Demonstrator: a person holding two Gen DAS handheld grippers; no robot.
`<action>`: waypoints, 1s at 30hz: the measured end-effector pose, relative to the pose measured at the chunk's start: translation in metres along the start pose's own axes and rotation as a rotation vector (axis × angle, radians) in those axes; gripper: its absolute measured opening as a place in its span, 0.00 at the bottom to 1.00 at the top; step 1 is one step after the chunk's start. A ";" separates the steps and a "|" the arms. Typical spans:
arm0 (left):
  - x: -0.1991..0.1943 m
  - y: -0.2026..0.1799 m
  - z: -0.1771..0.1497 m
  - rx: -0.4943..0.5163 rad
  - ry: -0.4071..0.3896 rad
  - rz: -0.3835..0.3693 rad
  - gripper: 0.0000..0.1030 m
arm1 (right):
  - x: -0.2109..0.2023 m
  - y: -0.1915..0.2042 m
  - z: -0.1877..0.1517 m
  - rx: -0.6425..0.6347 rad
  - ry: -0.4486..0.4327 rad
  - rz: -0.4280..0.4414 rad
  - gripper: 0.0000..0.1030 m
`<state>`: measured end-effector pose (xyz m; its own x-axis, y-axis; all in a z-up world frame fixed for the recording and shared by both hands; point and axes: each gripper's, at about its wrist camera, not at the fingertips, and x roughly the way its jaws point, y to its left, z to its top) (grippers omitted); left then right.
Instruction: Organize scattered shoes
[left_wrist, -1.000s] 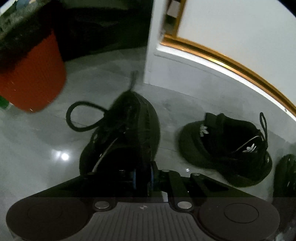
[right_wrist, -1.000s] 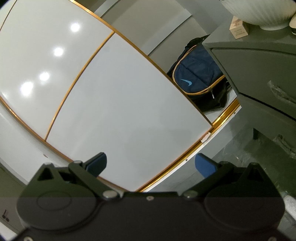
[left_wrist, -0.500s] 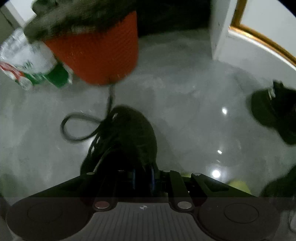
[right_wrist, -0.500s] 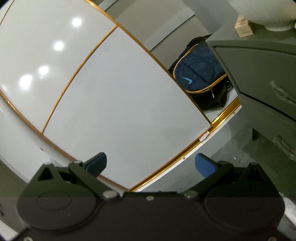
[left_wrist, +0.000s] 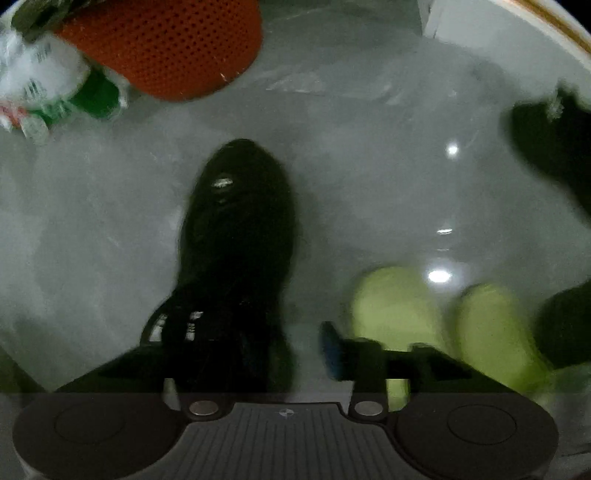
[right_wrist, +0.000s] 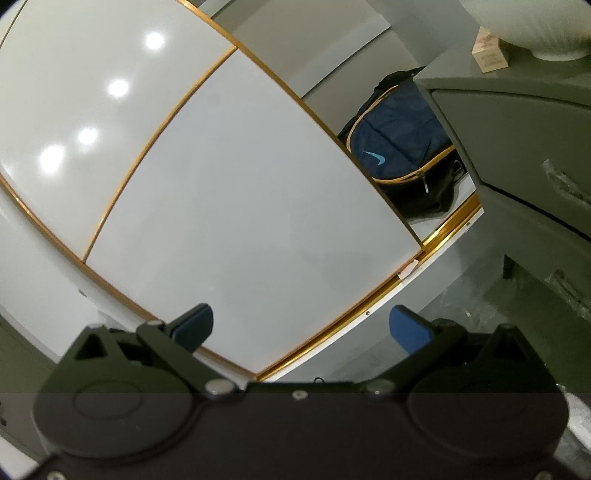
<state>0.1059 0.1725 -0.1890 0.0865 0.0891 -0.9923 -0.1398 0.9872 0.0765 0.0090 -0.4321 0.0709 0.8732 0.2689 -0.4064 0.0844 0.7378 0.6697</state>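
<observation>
Left gripper (left_wrist: 255, 354) jaws parted around black shoe's (left_wrist: 236, 236) heel, seemingly mid-release or mid-grasp; right gripper (right_wrist: 301, 326) open, empty, facing wardrobe door (right_wrist: 236, 192)

The left gripper (left_wrist: 255, 350) hangs over a glossy grey marble floor (left_wrist: 369, 184), and its jaws are parted: one blue-padded finger (left_wrist: 330, 350) shows clear on the right, the other is lost behind the shoe. A black lace-up sneaker (left_wrist: 240, 236) sits between them, toe pointing away, heel end down by the fingers; the blur hides whether either finger touches it. Just right of the finger, a pair of lime-green slippers (left_wrist: 443, 325) lies side by side. Another black shoe (left_wrist: 550, 155) sits well off at the right edge. Top left, an orange mesh basket (left_wrist: 173, 44), with a crumpled green-and-white plastic bottle (left_wrist: 55, 96) just beside it.
</observation>
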 end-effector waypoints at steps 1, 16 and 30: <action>-0.010 -0.008 0.005 0.021 -0.015 -0.034 0.70 | -0.001 0.000 0.000 0.002 -0.002 0.003 1.00; -0.073 -0.197 0.084 0.394 -0.420 -0.418 0.77 | 0.012 0.008 -0.007 -0.105 0.068 -0.058 1.00; 0.027 -0.230 0.153 0.147 -0.136 -0.449 0.76 | 0.007 0.001 -0.002 -0.046 0.036 -0.025 1.00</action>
<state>0.2916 -0.0322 -0.2184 0.2353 -0.3431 -0.9093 0.0809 0.9393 -0.3335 0.0146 -0.4288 0.0674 0.8533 0.2714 -0.4452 0.0830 0.7723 0.6298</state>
